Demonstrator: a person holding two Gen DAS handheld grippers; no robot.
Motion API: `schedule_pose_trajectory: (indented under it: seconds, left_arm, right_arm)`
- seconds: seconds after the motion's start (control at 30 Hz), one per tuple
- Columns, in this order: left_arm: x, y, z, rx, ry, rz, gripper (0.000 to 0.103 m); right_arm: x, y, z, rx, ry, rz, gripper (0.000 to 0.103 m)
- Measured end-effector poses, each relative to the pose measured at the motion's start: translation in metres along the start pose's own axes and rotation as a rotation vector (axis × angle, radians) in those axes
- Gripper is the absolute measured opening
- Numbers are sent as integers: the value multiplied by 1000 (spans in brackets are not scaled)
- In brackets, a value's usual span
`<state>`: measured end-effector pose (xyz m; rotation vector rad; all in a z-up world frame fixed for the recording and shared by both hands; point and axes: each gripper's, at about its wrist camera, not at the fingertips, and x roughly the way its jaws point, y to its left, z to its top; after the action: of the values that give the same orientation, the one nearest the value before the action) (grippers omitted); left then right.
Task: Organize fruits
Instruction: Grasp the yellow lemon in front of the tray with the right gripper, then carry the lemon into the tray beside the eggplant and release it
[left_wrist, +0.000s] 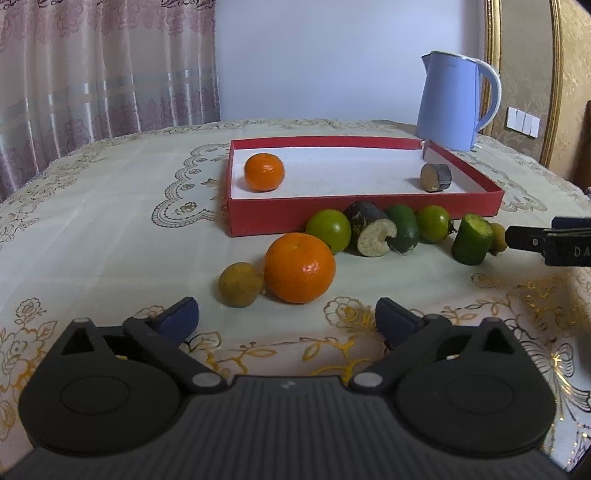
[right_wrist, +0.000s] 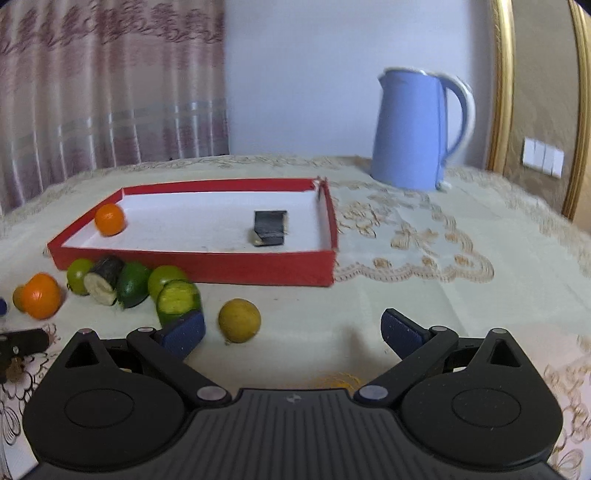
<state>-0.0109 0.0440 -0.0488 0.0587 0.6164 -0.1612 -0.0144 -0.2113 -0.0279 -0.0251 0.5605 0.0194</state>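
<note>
Stock of the fruit sorting, as my two wrist cameras show it. In the red box (left_wrist: 364, 216): one small orange (left_wrist: 264, 172) at its left end and one dark cut stub (left_wrist: 436, 177) near its right end; the rest of the white floor is bare. Still out on the counter (left_wrist: 110, 229), in front of the box's near wall: a large orange (left_wrist: 299, 267) touching a brownish-yellow round fruit (left_wrist: 240, 284); behind them a row of a green round fruit (left_wrist: 328, 229), a dark cut piece with pale flesh (left_wrist: 371, 234), a dark green fruit (left_wrist: 404, 228) and a second green round fruit (left_wrist: 433, 223); further right a green cut cylinder (left_wrist: 472, 239) and, just beside it, a small yellowish fruit (right_wrist: 239, 319). My left hand-held gripper (left_wrist: 287, 317) is spread wide and empty, facing the large orange. My right hand-held gripper (right_wrist: 293, 328) is likewise spread and empty, the yellowish fruit lying just ahead between its fingers. A blue kettle (left_wrist: 452, 99) stands behind the box. By my reckoning two items are stowed and eight remain: early in the job.
</note>
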Motion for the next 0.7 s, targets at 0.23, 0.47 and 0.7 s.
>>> schedule_pose_trajectory:
  seconds: [0.23,0.47,0.7]
  left_arm:
    - [2,1,0,-4,5,-3,103]
    - [2,1,0,-7,5,-3,103]
    - [3,1,-1,-11,7,-4,103]
  right_arm:
    - [14,10,3,-71,36,-5,72]
    - [26,14,5,-71,66,67,41]
    - [28,14,5,-62,80,98,28]
